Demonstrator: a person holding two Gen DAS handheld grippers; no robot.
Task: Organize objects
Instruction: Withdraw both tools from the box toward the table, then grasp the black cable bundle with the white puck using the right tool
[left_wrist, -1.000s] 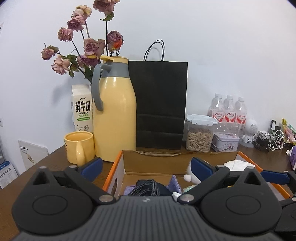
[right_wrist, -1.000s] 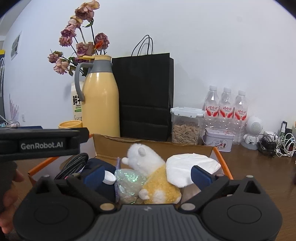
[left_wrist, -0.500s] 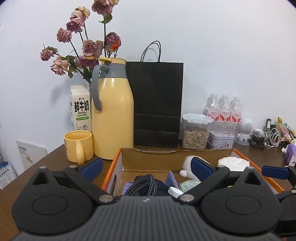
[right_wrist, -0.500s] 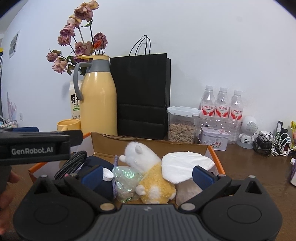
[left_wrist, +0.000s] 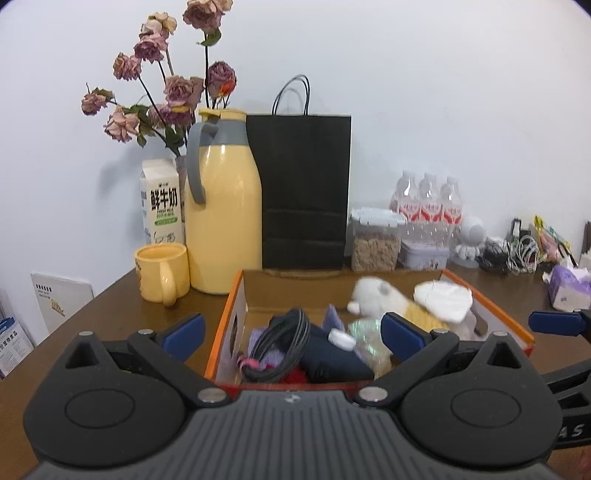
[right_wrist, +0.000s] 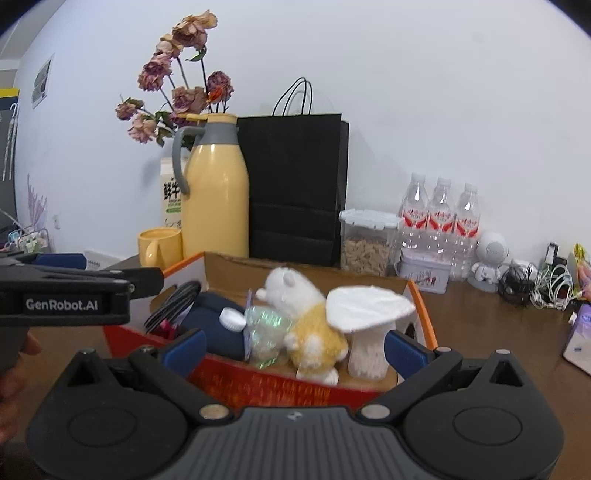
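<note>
Left wrist view: both claws back off from the orange-rimmed cardboard box (left_wrist: 236, 306).
The left gripper (left_wrist: 291, 328) gapes wide, empty; the coiled black cable (left_wrist: 284, 341) now lies at 12 o'clock, more exposed.

Right wrist view: the right gripper (right_wrist: 293, 345), wide open and empty, has risen; the white-and-yellow plush toy (right_wrist: 299, 314) sits at 12 o'clock, so picking looks ready.

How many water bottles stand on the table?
3: the water bottles stand side by side against the wall, behind the small tin, right of the clear jar. More may hide behind.

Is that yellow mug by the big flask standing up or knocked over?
Upright. The yellow mug stands on its base, rim up, beside the flask.
</note>
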